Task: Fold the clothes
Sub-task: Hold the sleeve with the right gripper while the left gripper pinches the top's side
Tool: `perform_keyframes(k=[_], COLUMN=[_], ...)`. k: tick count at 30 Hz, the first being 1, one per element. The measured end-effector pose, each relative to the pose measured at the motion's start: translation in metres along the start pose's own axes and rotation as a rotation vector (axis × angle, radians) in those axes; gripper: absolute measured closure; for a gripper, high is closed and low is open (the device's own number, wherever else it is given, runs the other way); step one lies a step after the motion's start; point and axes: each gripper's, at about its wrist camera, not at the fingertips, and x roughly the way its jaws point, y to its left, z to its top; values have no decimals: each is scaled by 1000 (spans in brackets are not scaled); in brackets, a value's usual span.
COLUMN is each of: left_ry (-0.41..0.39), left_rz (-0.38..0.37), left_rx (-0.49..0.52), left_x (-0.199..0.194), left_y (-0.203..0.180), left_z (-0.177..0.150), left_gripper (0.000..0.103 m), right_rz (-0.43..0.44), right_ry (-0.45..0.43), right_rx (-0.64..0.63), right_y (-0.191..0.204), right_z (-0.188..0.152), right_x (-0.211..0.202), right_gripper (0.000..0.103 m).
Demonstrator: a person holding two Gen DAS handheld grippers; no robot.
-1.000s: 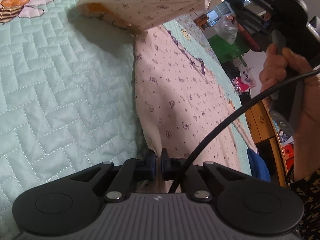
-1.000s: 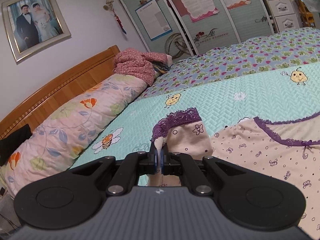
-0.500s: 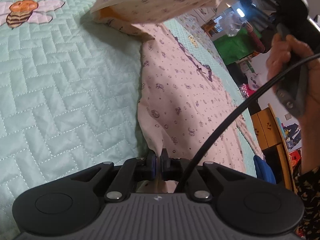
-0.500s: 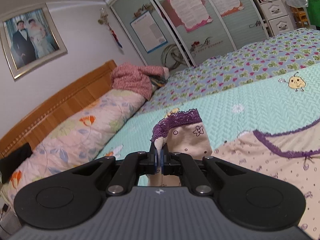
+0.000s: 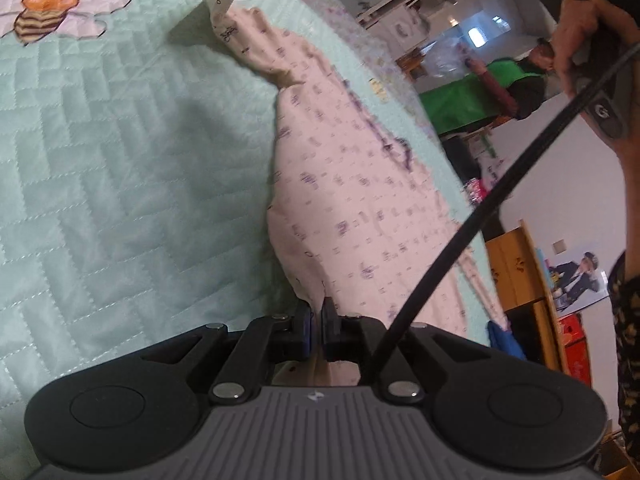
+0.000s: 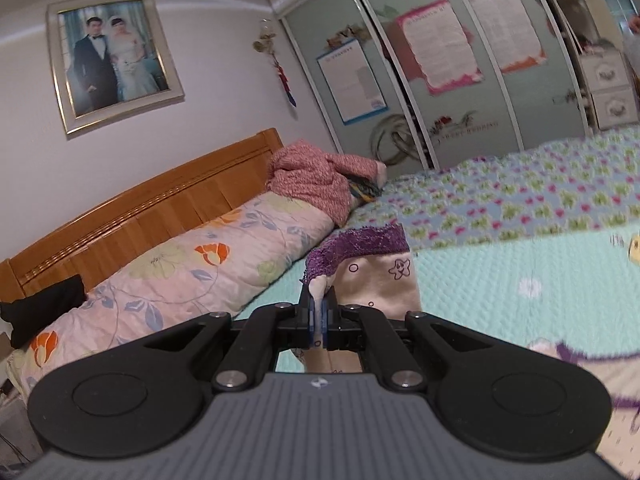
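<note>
The pink nightdress (image 5: 352, 184) lies on the green bed cover (image 5: 120, 160). My left gripper (image 5: 316, 320) is clamped on its near edge, my right gripper (image 6: 319, 312) on the purple-trimmed sleeve (image 6: 372, 256). This sleeve has just risen higher, so the fold is starting.

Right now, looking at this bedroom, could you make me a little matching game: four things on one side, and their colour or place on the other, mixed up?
Things:
1. lace trim
2. bee
3. headboard
4. framed photo

Colour or place:
a. orange-brown wood
b. hanging on the wall
c. purple, just above the right tool
d. stitched on the mint quilt

Pairs: 1-c, 2-d, 3-a, 4-b
</note>
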Motion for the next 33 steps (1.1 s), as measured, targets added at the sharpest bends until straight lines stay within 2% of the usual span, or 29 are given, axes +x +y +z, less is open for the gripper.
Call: perform_keyframes(k=[5,10,16,21,25,27,30,33], left_ry=[-24,-3,56,154,195,195,190,187], left_rz=[17,73,36,49,110,100,81,59], left_rx=[35,100,251,335,345,323,285,253], left_x=[0,9,22,48,66,69,71,70], left_y=[-12,-27,-62,-78,-76,-71,-64,-59], left_z=[0,-2,-13,-28,-33,-30,-26,-26], left_gripper=[99,99,99,99,98,98,97,92], right_rz=[-60,-113,-214,-391,-522,-565,-608,-609], right_ry=[-55,-143,-255,-318,-285,-255,-225,-219], right_rx=[-43,-37,-22,75,200,255,268,249], right_y=[-2,-25,-74,-147,-205,-226,-239,-241], right_z=[21,42,53,15,-40,-66,-88,-90], right_x=[-18,-55,-130,-205,-236,-242,-247,-250], right_gripper=[100,100,100,100,100,100,100,100])
